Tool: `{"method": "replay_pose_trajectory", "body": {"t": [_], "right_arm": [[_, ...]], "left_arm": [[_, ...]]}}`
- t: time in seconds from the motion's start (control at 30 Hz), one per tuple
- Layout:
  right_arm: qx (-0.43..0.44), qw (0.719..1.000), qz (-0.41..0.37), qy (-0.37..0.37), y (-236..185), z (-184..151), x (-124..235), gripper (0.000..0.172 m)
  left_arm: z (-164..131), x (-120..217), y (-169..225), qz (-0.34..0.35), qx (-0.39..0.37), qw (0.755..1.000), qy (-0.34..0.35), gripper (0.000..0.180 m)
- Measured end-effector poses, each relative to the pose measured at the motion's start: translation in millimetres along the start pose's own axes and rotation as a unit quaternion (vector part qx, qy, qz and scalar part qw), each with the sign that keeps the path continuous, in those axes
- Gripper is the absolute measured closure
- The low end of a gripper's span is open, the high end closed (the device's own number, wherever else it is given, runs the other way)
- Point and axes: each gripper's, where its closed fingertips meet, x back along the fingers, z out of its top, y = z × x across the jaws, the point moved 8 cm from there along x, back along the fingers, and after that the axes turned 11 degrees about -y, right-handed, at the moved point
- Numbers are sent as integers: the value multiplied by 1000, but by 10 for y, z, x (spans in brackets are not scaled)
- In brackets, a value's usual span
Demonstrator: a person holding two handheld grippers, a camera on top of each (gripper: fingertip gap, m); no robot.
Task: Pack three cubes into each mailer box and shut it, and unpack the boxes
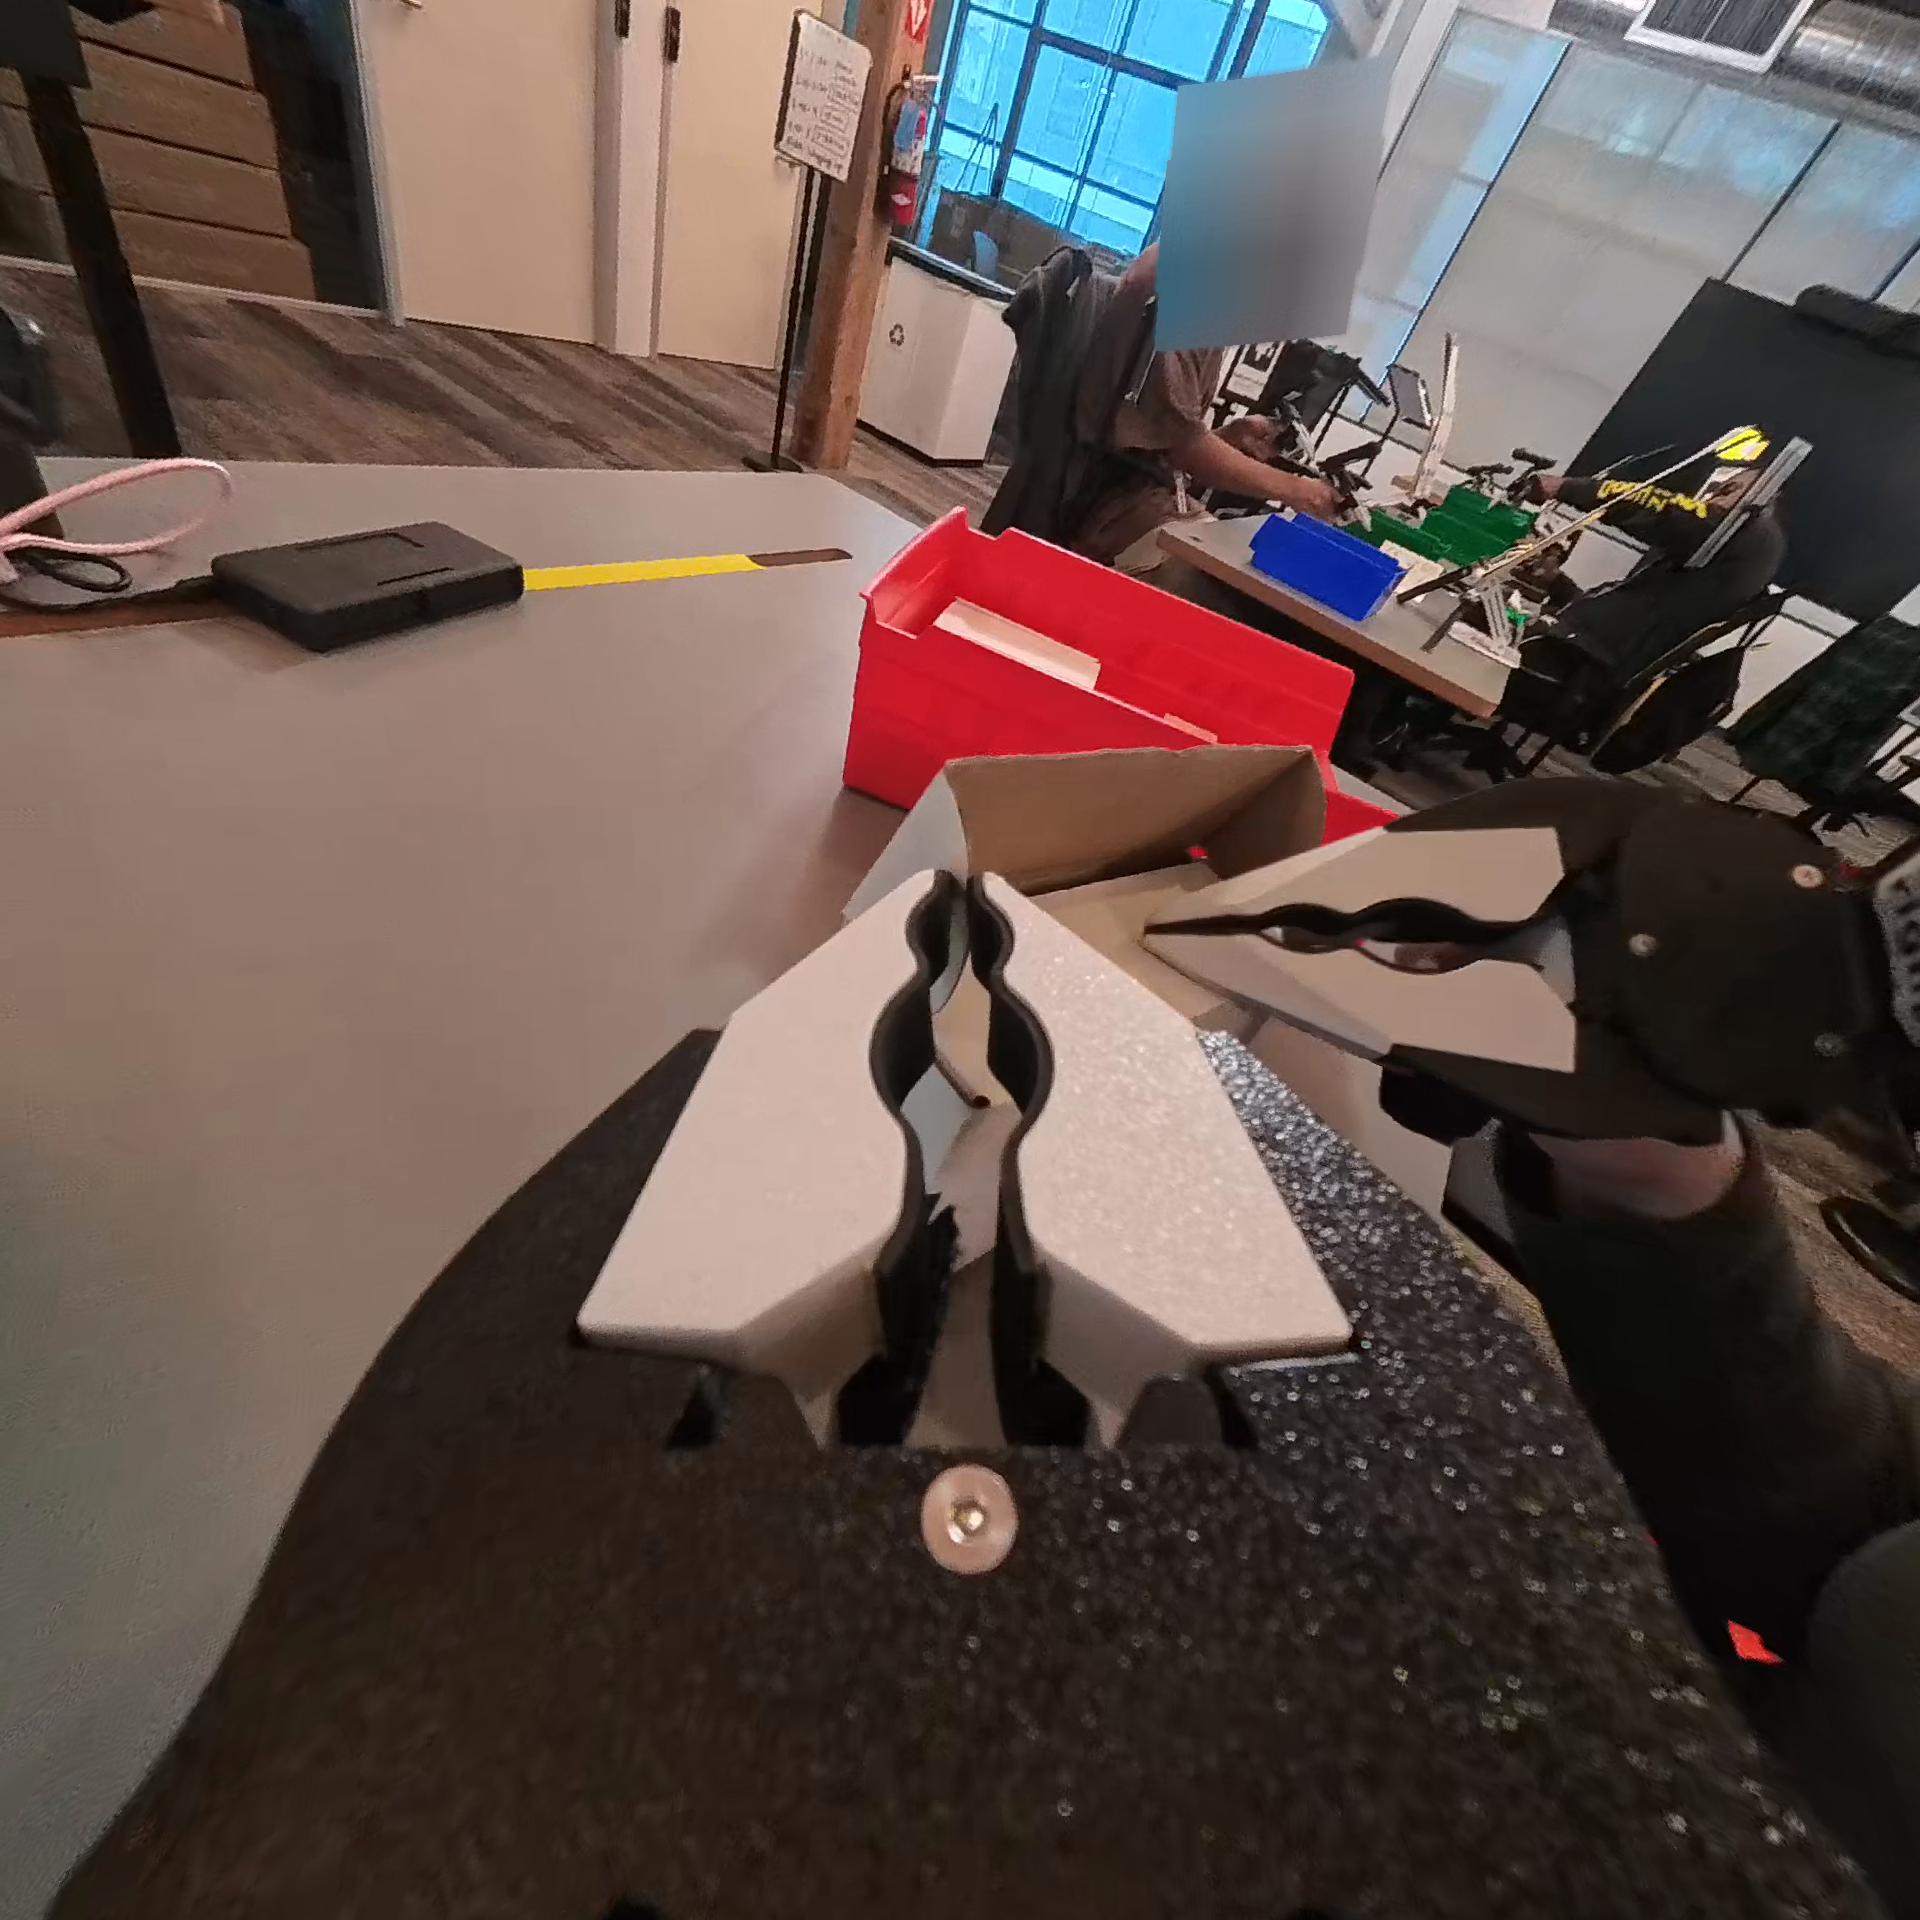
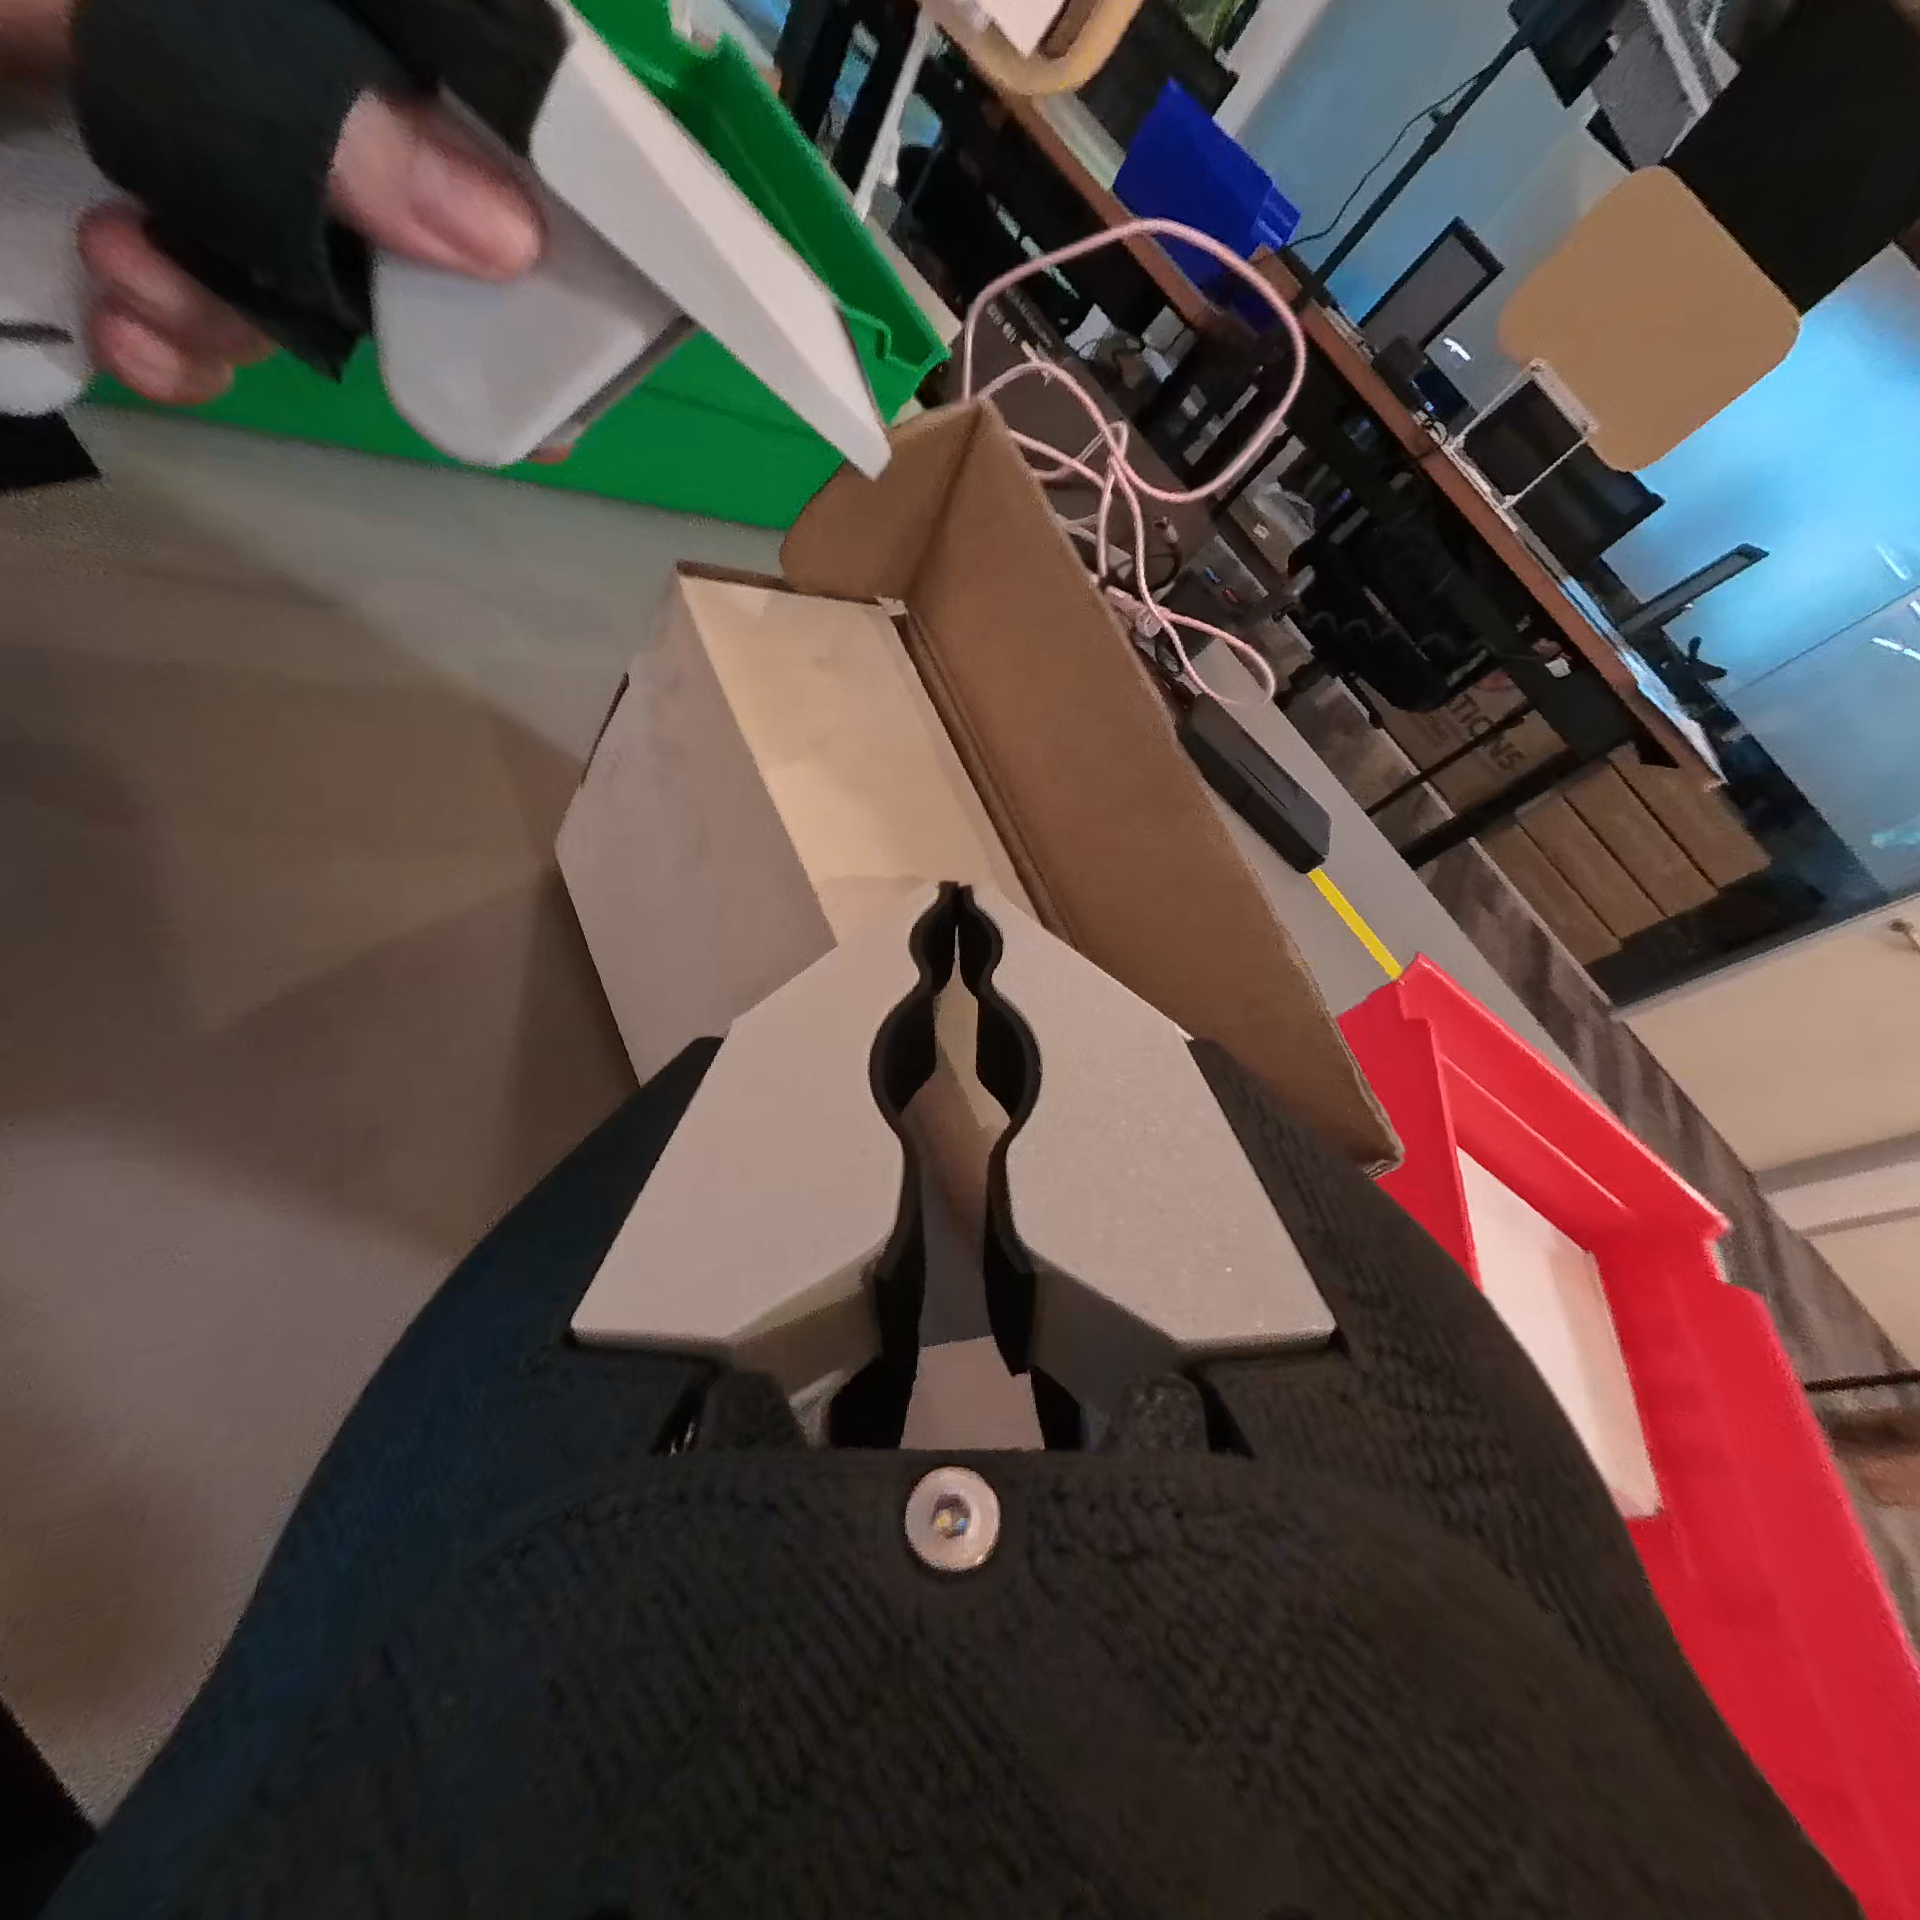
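A white mailer box point(image 2: 707, 831) with a brown inside stands on the grey table point(image 1: 416, 831). Its lid point(image 2: 1091, 779) is raised and stands nearly upright; it also shows in the left wrist view point(image 1: 1122, 821). My left gripper point(image 1: 961, 883) is shut with nothing between its pads. In the right wrist view its tip point(image 2: 878, 457) touches the top corner of the lid's side flap. My right gripper point(image 2: 961, 896) is shut with nothing between its pads, its tips just over the box's white front panel. It shows in the left wrist view point(image 1: 1148, 925) pointing into the box's front. No cubes show.
A red bin point(image 1: 1091, 675) with a white box in it stands just behind the mailer box. A green bin point(image 2: 727, 343) stands on the other side. A black case point(image 1: 364, 582), a pink cable point(image 1: 125, 499) and a yellow tape strip point(image 1: 644, 571) lie farther back. People sit at another table. Tip to tip, the grippers are about 8 cm apart.
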Motion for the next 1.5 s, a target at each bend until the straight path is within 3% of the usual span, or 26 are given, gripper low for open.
{"method": "replay_pose_trajectory", "body": {"t": [0.1, 0.33, 0.43, 0.5, 0.6, 0.67, 0.8, 0.9, 1.0, 1.07, 1.13, 1.2, 1.27, 1.33, 1.5], "right_arm": [[33, 999, -5, -26, -49, 40, -55, 172], [14, 999, 14, -33, -18, 60, -67, 172], [-56, 996, 46, 57, 31, 97, 183, 172], [-109, 988, 7, 112, 218, 51, 465, 172], [-170, 981, -50, 80, 527, -210, 676, 172], [-206, 976, -13, 65, 586, -334, 694, 172], [-229, 963, 112, 88, 484, -379, 708, 154], [-209, 966, 99, 115, 518, -373, 729, 153], [-231, 956, 95, 156, 616, -325, 708, 172], [-255, 947, 108, 164, 654, -276, 645, 172], [-246, 952, 117, 141, 641, -247, 568, 172], [-235, 956, 118, 128, 617, -218, 529, 172], [-230, 957, 121, 126, 589, -192, 517, 172], [-226, 958, 126, 120, 559, -191, 493, 172], [-228, 960, 142, 82, 480, -261, 370, 172]], "left_arm": [[-39, 10, -37, 29, -7, 999, -17, 179], [-128, 40, -29, 38, -17, 998, -45, 180], [-138, 27, 2, 19, -16, 999, -47, 180], [-148, 18, 18, 20, -21, 998, -48, 180], [-151, 23, 29, 21, -27, 998, -53, 180], [-151, 22, 34, 22, -28, 998, -54, 180], [-155, 18, 46, 26, -34, 998, -56, 180], [-160, 27, 53, 26, -37, 997, -58, 180], [-174, 40, 64, 25, -41, 997, -63, 180], [-189, 78, 93, 20, -47, 996, -70, 180], [-198, 147, 107, 26, -48, 996, -76, 163], [-133, 235, 101, 33, -58, 997, -37, 156], [16, 314, 118, 28, -74, 995, 52, 177], [146, 296, 183, 2, -99, 989, 105, 180], [107, -134, 228, -4, -141, 990, -9, 180]]}}
